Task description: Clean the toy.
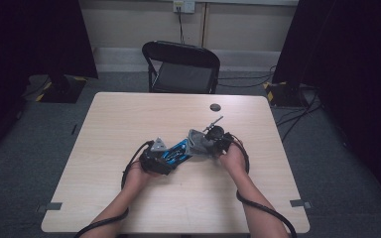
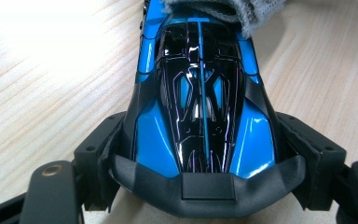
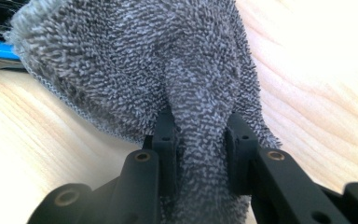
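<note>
A blue and black toy car lies on the wooden table, with my left gripper shut on its sides near one end. In the high view the toy car stretches between my two hands, and the left gripper sits at its left end. My right gripper is shut on a bunched grey terry cloth, which lies against the car's far end. That grey cloth covers the car's right end in the high view, with the right gripper just beside it.
A small dark round disc lies on the table beyond the hands. A black folding chair stands behind the far edge. Cables trail from both grippers toward the near edge. Dark curtains hang at both sides.
</note>
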